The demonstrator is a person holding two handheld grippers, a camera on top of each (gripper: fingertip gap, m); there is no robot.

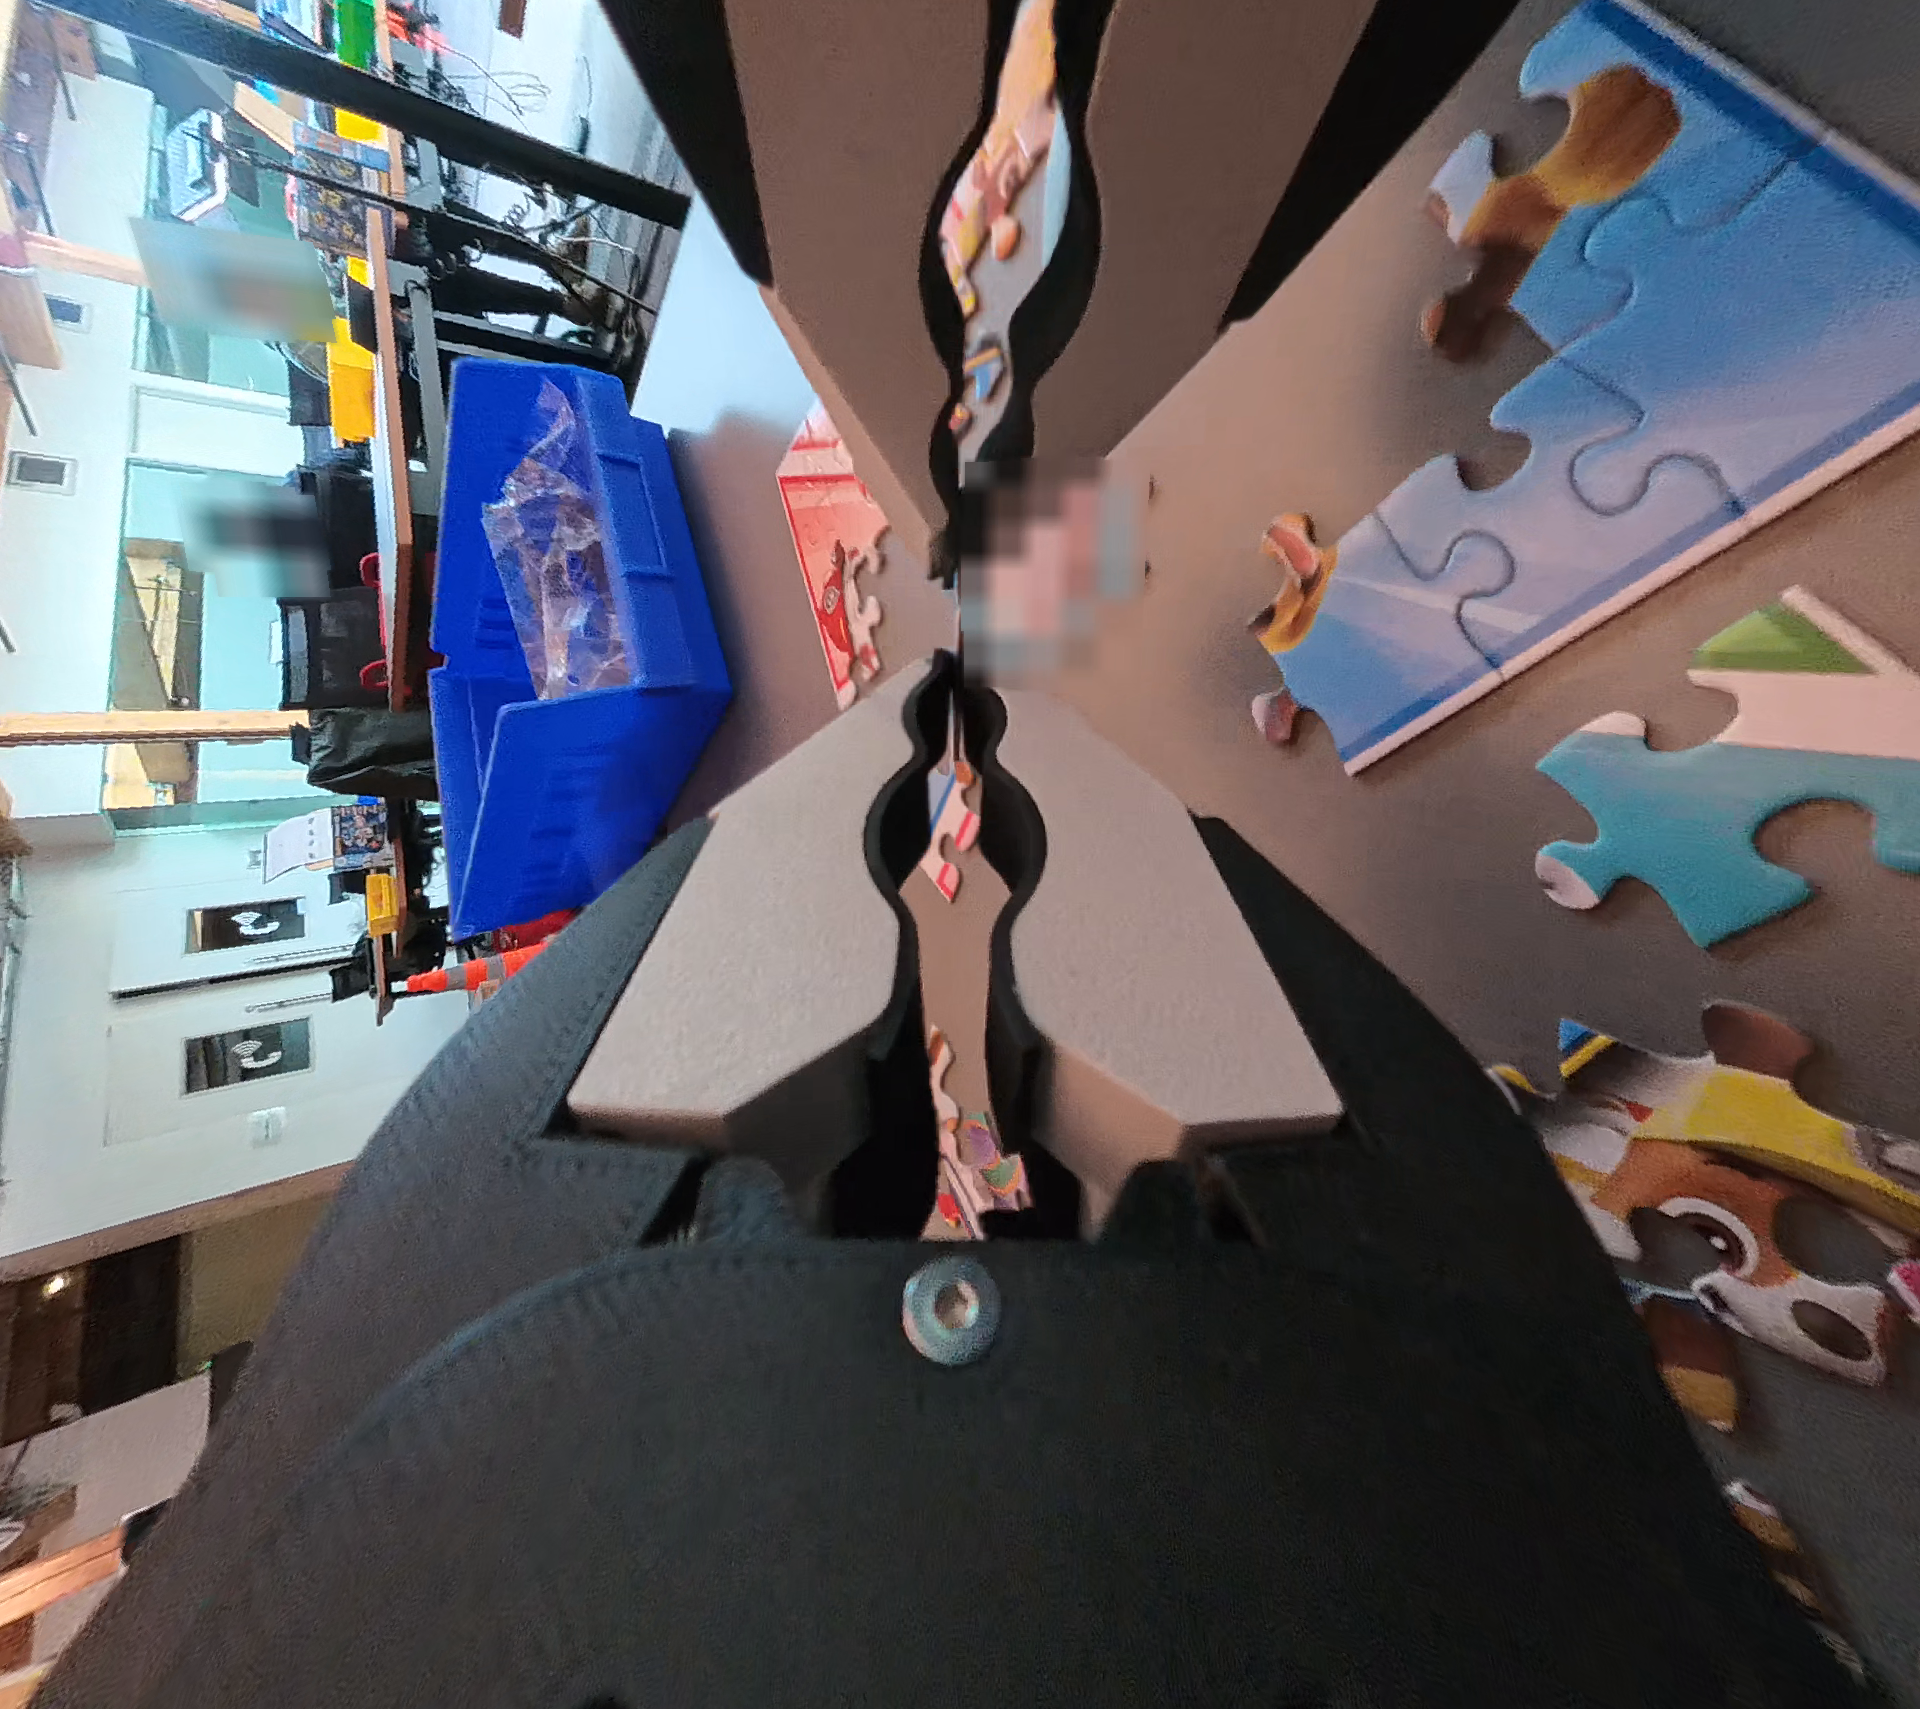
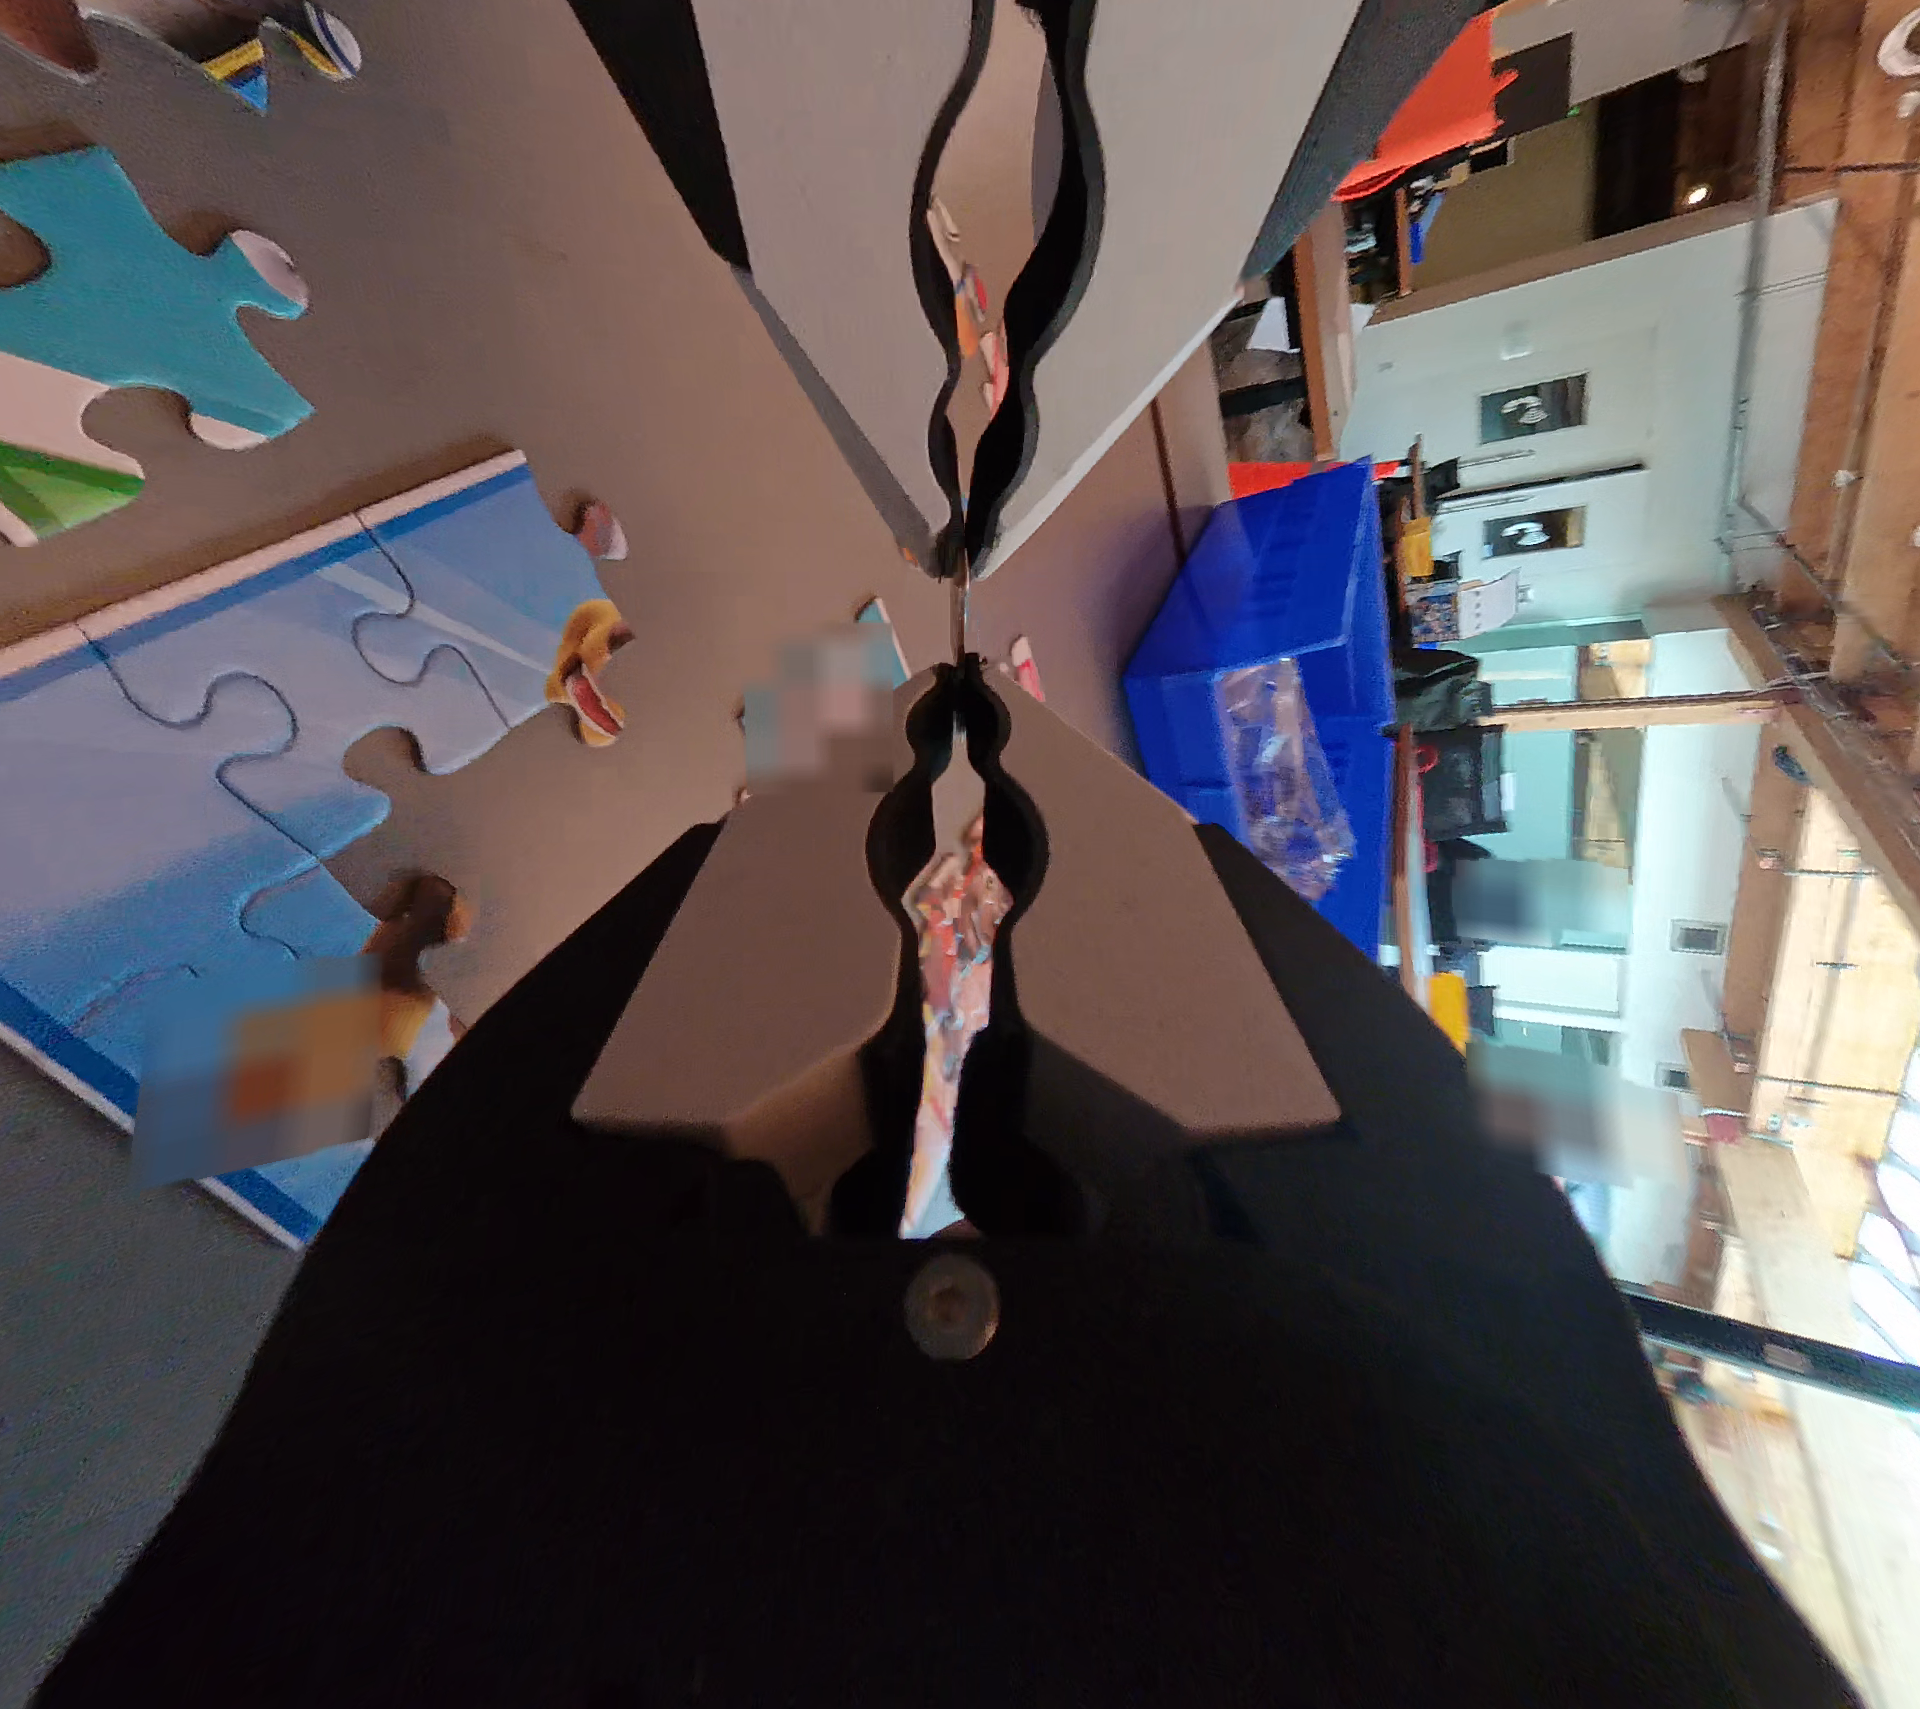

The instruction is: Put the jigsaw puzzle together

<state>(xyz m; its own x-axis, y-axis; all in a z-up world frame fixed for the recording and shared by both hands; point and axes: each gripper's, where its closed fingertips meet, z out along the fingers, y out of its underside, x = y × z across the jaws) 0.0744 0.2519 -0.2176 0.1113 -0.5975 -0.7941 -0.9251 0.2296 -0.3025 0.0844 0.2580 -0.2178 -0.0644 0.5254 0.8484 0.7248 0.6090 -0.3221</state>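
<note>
On the grey table (image 1: pixel 1299 828), left to right in the left wrist view: blue bin (image 1: pixel 582 620); left gripper (image 1: pixel 951 610), closed edge-on upon a puzzle piece (image 1: pixel 1039 568); joined blue puzzle section (image 1: pixel 1621 412). Right gripper (image 2: pixel 961 620) likewise pinches a thin piece (image 2: pixel 961 610).

A blue plastic bin (image 1: pixel 582 641) is sitting at the far edge of the grey table (image 1: pixel 1299 849), and a crumpled clear plastic bag (image 1: pixel 556 537) is lying inside it, catching the light. In the right wrist view the same bin (image 2: pixel 1273 703) is showing beyond the table (image 2: pixel 582 288), with the bag (image 2: pixel 1283 776) spilling toward its open side. Behind it a cluttered workshop is spreading out, with a wood-topped desk (image 1: pixel 390 454) standing on edge-on black legs, yellow boxes (image 1: pixel 350 386) stacking up near it, and a dark beam (image 1: pixel 343 80) crossing the background.
</note>
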